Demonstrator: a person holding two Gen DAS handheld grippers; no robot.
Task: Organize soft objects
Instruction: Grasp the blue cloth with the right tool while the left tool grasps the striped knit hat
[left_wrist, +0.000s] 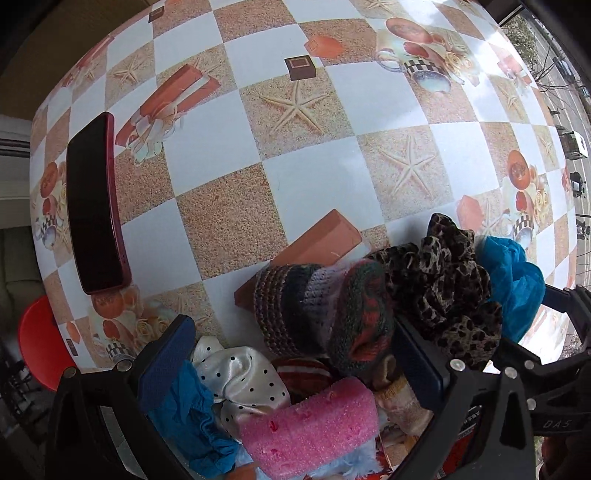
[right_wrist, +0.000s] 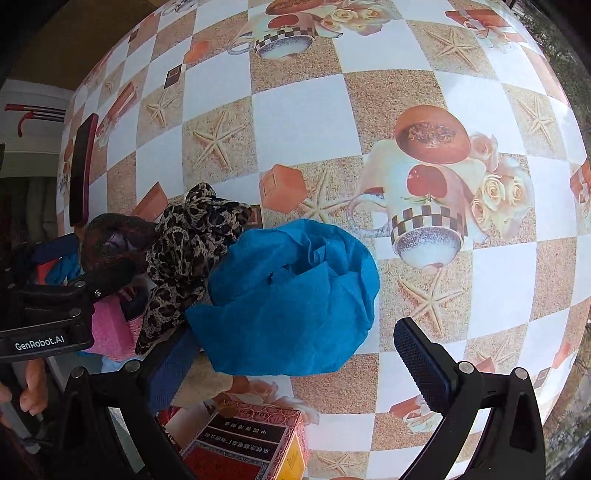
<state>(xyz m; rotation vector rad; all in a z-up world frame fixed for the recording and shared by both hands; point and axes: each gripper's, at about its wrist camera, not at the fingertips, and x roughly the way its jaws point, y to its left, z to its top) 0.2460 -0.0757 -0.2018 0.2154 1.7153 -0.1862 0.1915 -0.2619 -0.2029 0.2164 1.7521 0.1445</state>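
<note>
A heap of soft things lies at the table's near edge. In the left wrist view I see a striped knitted hat (left_wrist: 317, 306), a leopard-print scarf (left_wrist: 443, 280), a blue cloth (left_wrist: 513, 280), a pink sponge (left_wrist: 314, 428), a white polka-dot satin piece (left_wrist: 240, 380) and a blue frilly cloth (left_wrist: 192, 424). My left gripper (left_wrist: 295, 369) is open, its fingers either side of the heap above the sponge. In the right wrist view the blue cloth (right_wrist: 295, 295) and leopard scarf (right_wrist: 188, 251) lie ahead. My right gripper (right_wrist: 295, 365) is open at the blue cloth's near edge.
The table (left_wrist: 295, 155) has a checkered starfish-print cover. A dark red phone (left_wrist: 96, 206) lies at the far left, also in the right wrist view (right_wrist: 83, 170). A red printed box (right_wrist: 251, 443) sits below the right gripper. A red chair (left_wrist: 40, 343) stands past the table's edge.
</note>
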